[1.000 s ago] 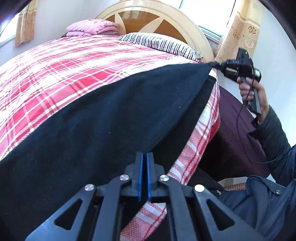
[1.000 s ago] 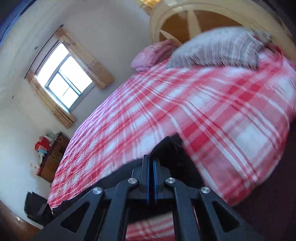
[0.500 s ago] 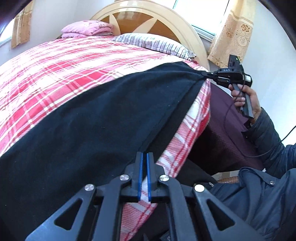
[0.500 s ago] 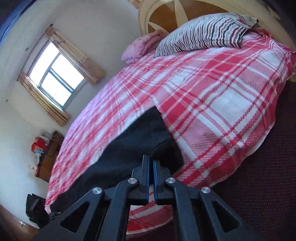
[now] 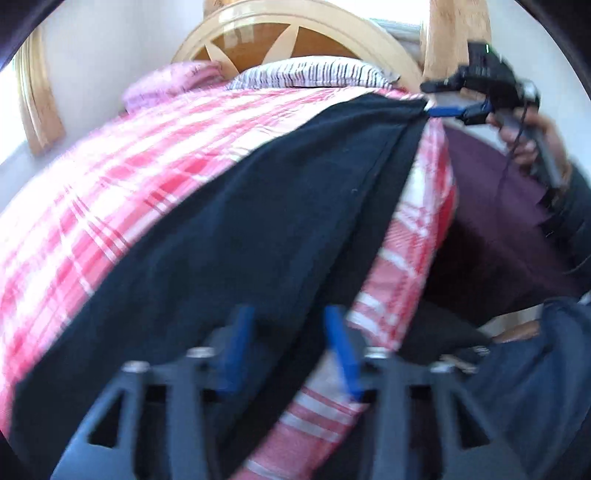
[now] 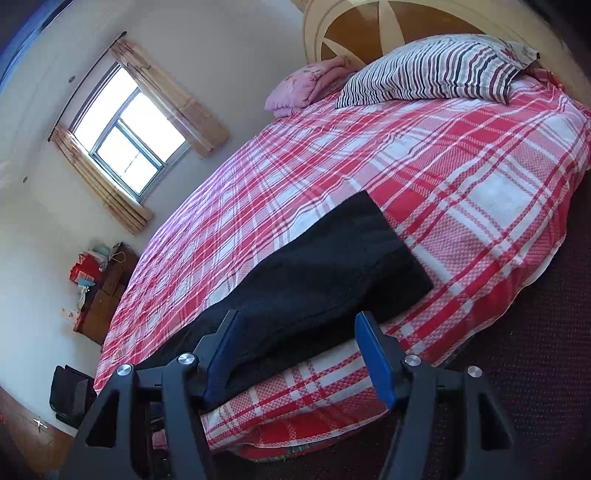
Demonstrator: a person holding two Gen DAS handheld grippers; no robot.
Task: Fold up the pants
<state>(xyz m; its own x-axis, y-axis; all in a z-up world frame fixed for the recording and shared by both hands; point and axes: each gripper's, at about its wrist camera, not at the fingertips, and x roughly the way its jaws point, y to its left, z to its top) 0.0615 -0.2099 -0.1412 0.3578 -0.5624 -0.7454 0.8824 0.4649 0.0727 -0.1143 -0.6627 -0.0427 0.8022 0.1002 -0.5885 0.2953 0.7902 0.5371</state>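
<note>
— Two grippers, both with jaws opening. Left gripper [image 5: 291,343], bottom centre of its view: blue pads apart, black pants [image 5: 258,221] lying between and beyond them, pads not pressing the cloth. View is blurred.

— And the right gripper [image 6: 301,350]?

— Same. Bottom centre of its view, pads spread wide, pants [image 6: 325,273] end resting on the bed between them, no contact that I can see. Released.

— Where do the pants sit?

— Flat on the red-and-white plaid bedspread [image 6: 369,166], along the near edge of the bed. In the left view they run as a long dark band from the lower left up to the upper right, where the right gripper [image 5: 448,109] shows with one blue finger close to the cloth's far corner. A hand [image 5: 524,144] holds that gripper at the right edge of the frame.

— Anything else on the bed?

— Striped pillow [image 6: 436,70] at the head, upper right, pink folded bedding [image 6: 310,85] just beside it, both against the wooden headboard [image 6: 365,26]. Window [image 6: 125,133] with tan curtains at upper left.
</note>
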